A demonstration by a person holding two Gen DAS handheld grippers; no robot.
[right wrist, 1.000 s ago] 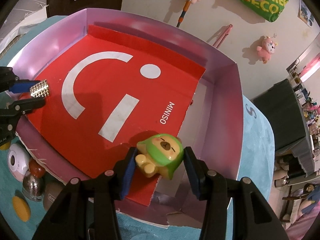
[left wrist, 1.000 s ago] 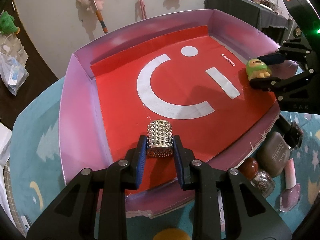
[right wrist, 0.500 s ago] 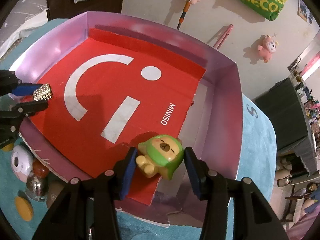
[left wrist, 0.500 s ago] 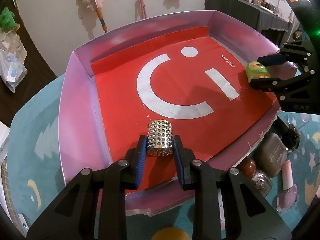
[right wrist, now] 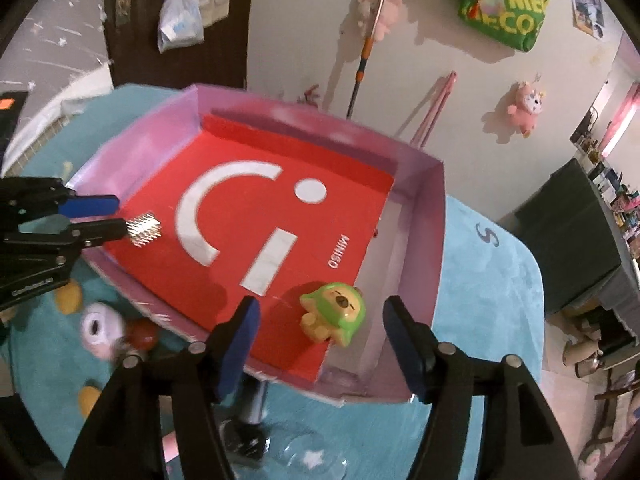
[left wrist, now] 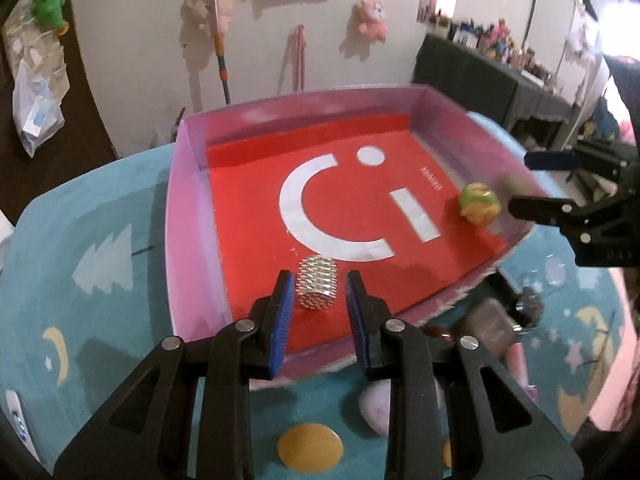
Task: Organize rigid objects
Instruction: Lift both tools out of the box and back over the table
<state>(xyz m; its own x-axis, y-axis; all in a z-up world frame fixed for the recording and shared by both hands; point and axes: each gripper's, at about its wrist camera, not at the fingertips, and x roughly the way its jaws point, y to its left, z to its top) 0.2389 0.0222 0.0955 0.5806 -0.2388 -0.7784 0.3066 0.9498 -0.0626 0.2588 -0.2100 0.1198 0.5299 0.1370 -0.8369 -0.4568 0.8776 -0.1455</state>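
A pink box (left wrist: pixel 188 216) with a red MINISO liner stands on the teal mat; it also shows in the right wrist view (right wrist: pixel 436 248). A studded silver cylinder (left wrist: pixel 317 282) lies on the liner near the front edge, also in the right wrist view (right wrist: pixel 145 230). My left gripper (left wrist: pixel 320 292) is open around it, pads apart from it. A green-hooded bear figure (right wrist: pixel 333 314) lies at the box's right corner, also in the left wrist view (left wrist: pixel 479 203). My right gripper (right wrist: pixel 320 320) is open and wide around it, not touching.
Loose items lie on the mat in front of the box: a yellow disc (left wrist: pixel 310 447), a white-pink rounded gadget (right wrist: pixel 100 329), a brown-red ball (right wrist: pixel 142 332), a grey case (left wrist: pixel 489 326), a clear glass (right wrist: pixel 312 458). Plush toys hang on the wall behind.
Both grippers opened and let go: the silver cylinder and the bear figure now lie on the liner. Both grippers pulled back and up a little.
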